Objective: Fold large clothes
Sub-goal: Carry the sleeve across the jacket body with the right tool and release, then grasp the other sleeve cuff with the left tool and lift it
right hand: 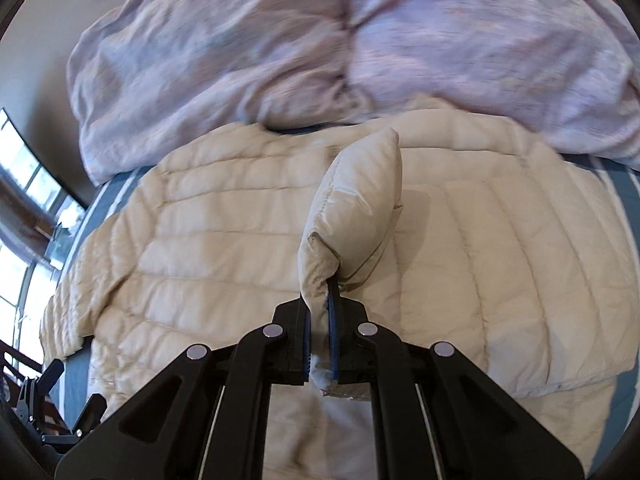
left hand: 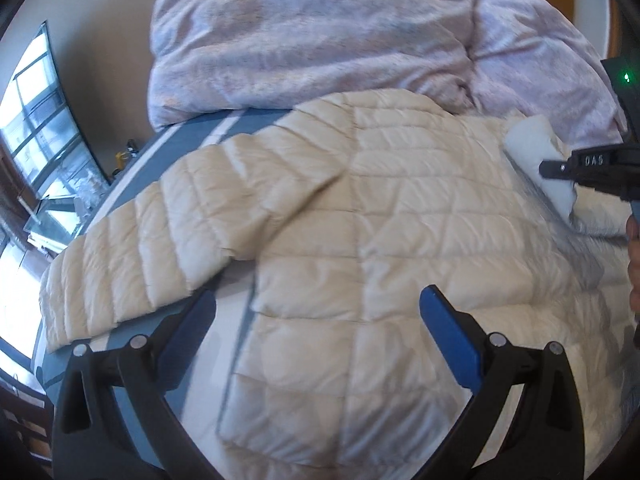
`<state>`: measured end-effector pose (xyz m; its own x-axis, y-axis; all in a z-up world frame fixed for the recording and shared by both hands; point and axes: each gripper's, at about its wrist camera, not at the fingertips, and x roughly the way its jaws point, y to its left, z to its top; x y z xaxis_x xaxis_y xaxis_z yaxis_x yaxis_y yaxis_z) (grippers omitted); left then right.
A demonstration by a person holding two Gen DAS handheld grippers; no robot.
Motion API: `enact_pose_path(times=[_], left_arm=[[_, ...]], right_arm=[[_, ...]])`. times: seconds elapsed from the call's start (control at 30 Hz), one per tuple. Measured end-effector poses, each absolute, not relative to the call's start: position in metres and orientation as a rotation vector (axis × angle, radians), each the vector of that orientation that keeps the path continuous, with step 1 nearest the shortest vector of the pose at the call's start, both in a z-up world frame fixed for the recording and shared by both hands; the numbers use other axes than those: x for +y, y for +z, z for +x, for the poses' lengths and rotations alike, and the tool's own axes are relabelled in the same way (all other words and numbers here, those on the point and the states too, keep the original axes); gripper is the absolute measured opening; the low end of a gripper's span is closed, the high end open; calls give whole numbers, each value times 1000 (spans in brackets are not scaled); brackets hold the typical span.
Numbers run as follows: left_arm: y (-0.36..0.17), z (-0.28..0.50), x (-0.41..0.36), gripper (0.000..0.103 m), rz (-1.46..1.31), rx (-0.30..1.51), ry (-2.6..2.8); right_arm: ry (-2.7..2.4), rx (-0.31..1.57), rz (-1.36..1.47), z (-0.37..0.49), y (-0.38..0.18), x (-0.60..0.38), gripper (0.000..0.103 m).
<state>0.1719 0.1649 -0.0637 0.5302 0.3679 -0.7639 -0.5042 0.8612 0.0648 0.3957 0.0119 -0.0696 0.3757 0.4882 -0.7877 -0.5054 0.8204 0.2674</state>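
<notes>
A cream quilted puffer jacket (left hand: pixel 360 220) lies spread on a bed, with one sleeve (left hand: pixel 160 232) stretched out to the left. My left gripper (left hand: pixel 319 296) hovers open over the jacket's lower body, and nothing sits between its blue pads. In the right wrist view the jacket (right hand: pixel 200 260) fills the middle. My right gripper (right hand: pixel 320 284) is shut on a puffy cuff end (right hand: pixel 360 200) of the jacket, lifted above the body. The left wrist view shows the right gripper (left hand: pixel 560 168) at the right edge with that pale cuff (left hand: pixel 532 148) in it.
A crumpled lilac duvet (left hand: pixel 300 40) is heaped at the far side of the bed, touching the jacket's top edge. Blue-and-white striped sheet (left hand: pixel 192 136) shows at the left. A window (left hand: pixel 36 120) is beyond the bed's left side. A person's hand (left hand: pixel 634 248) is at the right edge.
</notes>
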Motion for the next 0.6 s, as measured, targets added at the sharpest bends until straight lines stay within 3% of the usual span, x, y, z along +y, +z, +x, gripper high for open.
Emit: enact_pose_path(times=[0.13, 0.2, 0.27, 0.4, 0.6], left_arm=[[-63, 164, 177, 101, -197, 854, 552], [-63, 159, 183, 101, -210, 851, 546], [-64, 153, 190, 101, -236, 854, 530], [-67, 143, 207, 101, -278, 871, 538], [-70, 125, 236, 101, -354, 893, 558]], right_arm=[[685, 1021, -76, 384, -73, 38, 13], [712, 1006, -91, 377, -65, 38, 39], [712, 932, -54, 374, -49, 26, 52], [629, 842, 23, 384, -29, -6, 52], [479, 945, -66, 407, -73, -3, 52]])
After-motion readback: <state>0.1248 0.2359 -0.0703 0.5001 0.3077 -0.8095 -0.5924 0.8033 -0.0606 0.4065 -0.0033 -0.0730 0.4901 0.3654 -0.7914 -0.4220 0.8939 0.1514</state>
